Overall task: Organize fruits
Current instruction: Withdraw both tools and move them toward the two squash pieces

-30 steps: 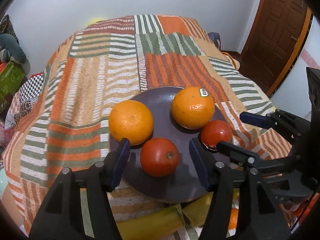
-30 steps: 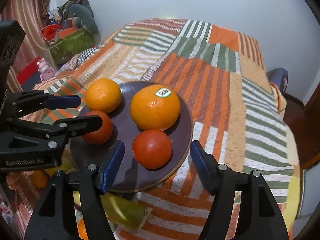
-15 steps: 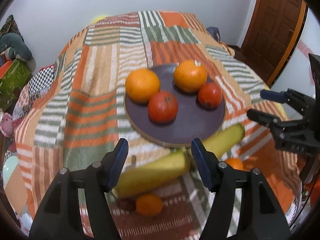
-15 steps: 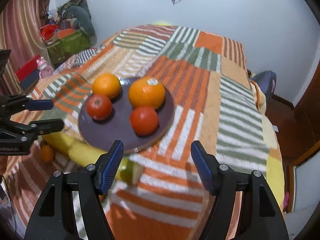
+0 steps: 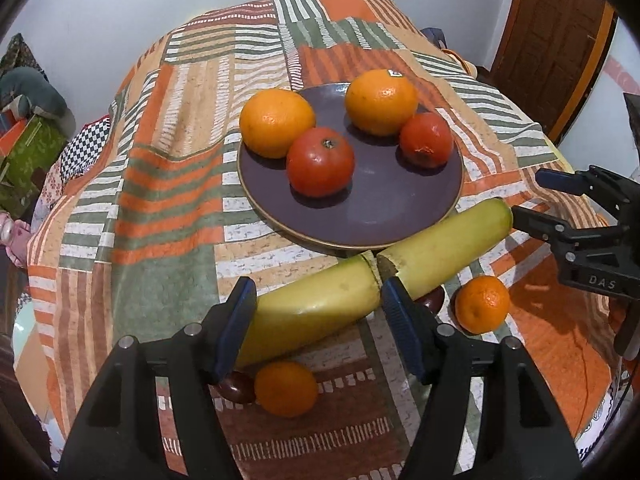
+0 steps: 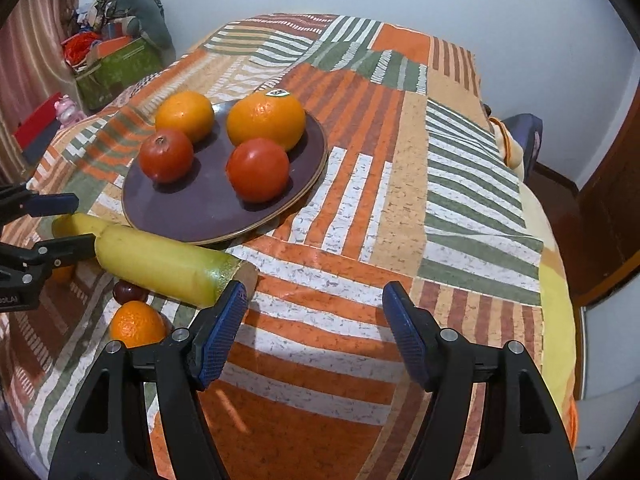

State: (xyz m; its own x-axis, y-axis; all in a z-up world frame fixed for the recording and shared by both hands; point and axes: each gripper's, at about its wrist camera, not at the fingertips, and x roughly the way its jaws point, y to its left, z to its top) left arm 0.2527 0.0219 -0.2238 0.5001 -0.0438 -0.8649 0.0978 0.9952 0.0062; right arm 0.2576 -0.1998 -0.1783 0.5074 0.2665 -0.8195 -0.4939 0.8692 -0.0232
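both grippers are sitting further back from the plate [image 5: 400, 216] than a second ago: then the fingers were framing the two red fruits on it, now the plate is lying well ahead of them and the fruit in front of it is showing. the left gripper's [image 5: 316, 328] fingers have just been opening a little and are standing about half open with nothing clamped; the right gripper's [image 6: 312, 332] fingers are likewise parted and holding nothing.

the dark purple plate is resting on a striped blanket [image 6: 400, 200] that is covering the bed. it is carrying four fruits: an orange [image 5: 277, 122] at the back left, a stickered orange [image 5: 381, 102] at the back right, a red fruit [image 5: 320, 162] at the front left and a smaller red fruit [image 5: 426, 140] at the right.

two long yellow-green pieces [image 5: 320, 308] are lying end to end just in front of the plate's near rim. in the left wrist view the nearer piece is lying between the left fingers, its cut end beside the right-hand pad, though contact is hard to tell. two small mandarins [image 5: 286, 388] are sitting on the blanket, one below that piece and one to the right, each beside a dark little fruit [image 5: 236, 386].

in the right wrist view only blanket is lying between the right fingers; the other piece's cut end [image 6: 228, 276] is just above the left-hand pad.
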